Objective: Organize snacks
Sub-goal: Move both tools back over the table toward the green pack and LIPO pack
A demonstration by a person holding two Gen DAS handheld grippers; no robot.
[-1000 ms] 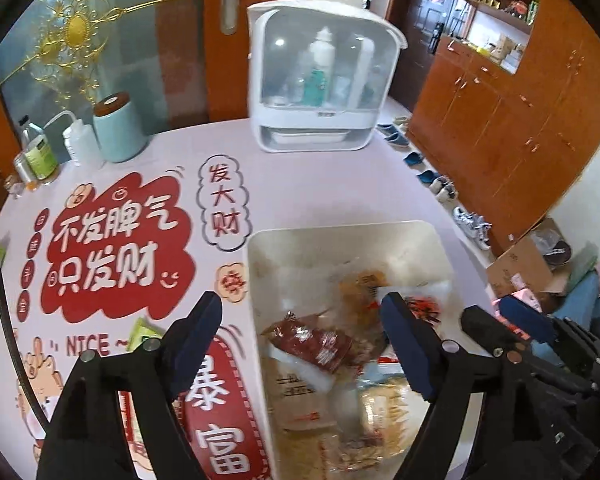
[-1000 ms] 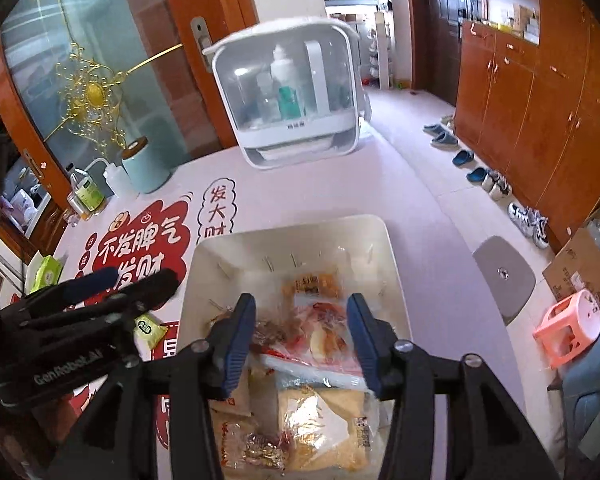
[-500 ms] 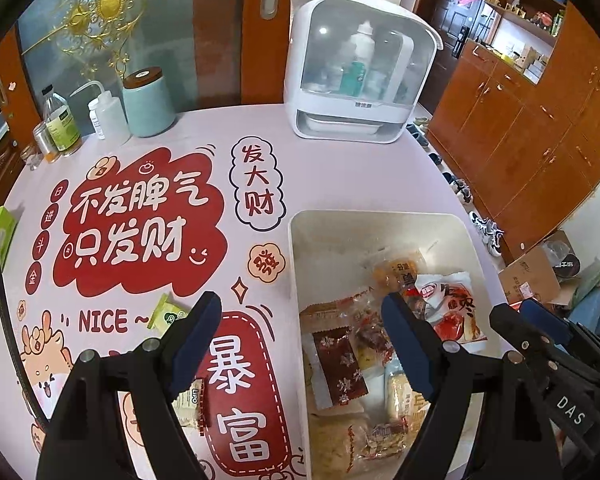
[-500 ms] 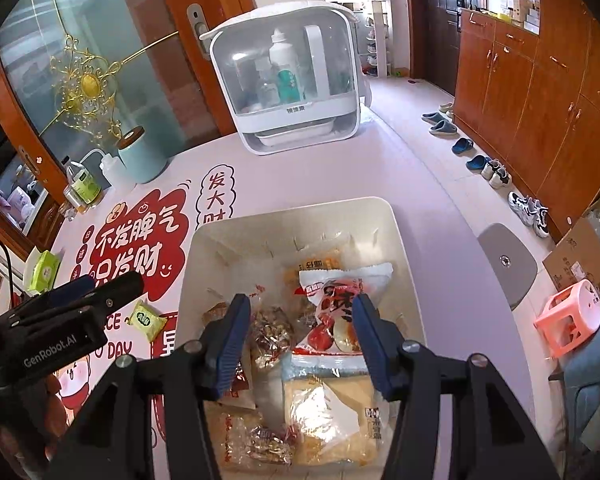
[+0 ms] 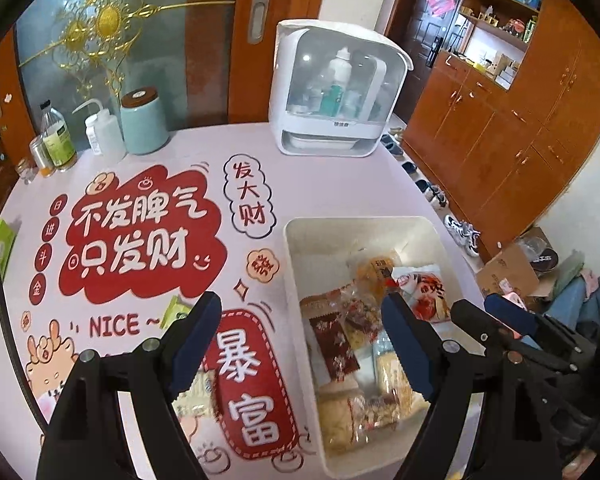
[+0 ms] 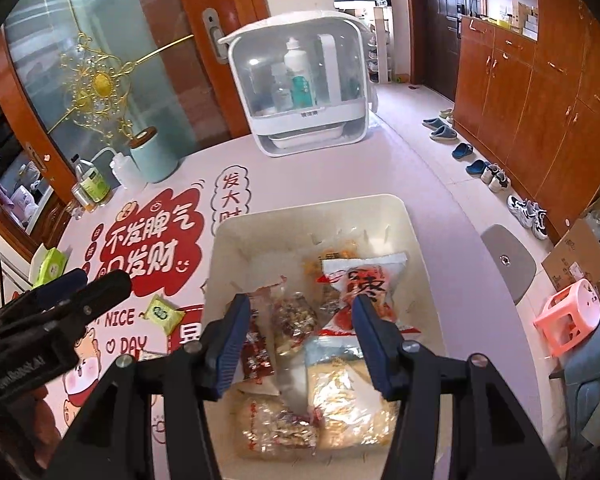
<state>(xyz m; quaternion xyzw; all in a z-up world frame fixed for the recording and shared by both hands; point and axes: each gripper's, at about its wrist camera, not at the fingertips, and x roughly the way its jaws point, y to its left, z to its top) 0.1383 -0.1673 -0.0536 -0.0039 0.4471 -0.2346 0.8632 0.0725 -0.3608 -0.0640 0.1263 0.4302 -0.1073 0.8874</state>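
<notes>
**Both grippers hang open above the snack bin**

The landmark is the cream rectangular plastic bin (image 6: 396, 216), which sits on the pink table mat with red Chinese lettering (image 5: 140, 236). Inside the bin, packed toward its near end, lie the wrapped snacks: a white-and-red pillow packet (image 6: 364, 292), a dark red foil sachet (image 5: 334, 344), clear bags of pale yellow cakes (image 6: 348, 404) and smaller mixed packets between them. The far end of the bin is bare.

The right gripper (image 6: 298, 340) is poised over the near half of the bin, jaws parted and empty, with the snacks showing in the gap below. The left gripper (image 5: 302, 344) straddles the bin's left wall, jaws spread wide with nothing between them; one finger is over the mat, the other over the snacks.

Left of the bin, loose on the mat, lies a small green-and-yellow wrapped sweet (image 6: 162, 314), and nearer, partly hidden behind the left gripper's finger, a clear packet of pale biscuits (image 5: 198, 392).

Beyond the bin stands a white cabinet with a clear dome front holding bottles (image 5: 336, 88). Far left of the bin are a pale teal canister with a brown lid (image 5: 144, 120), a white squeeze bottle (image 5: 100, 130) and a green-labelled bottle (image 5: 58, 140).
</notes>
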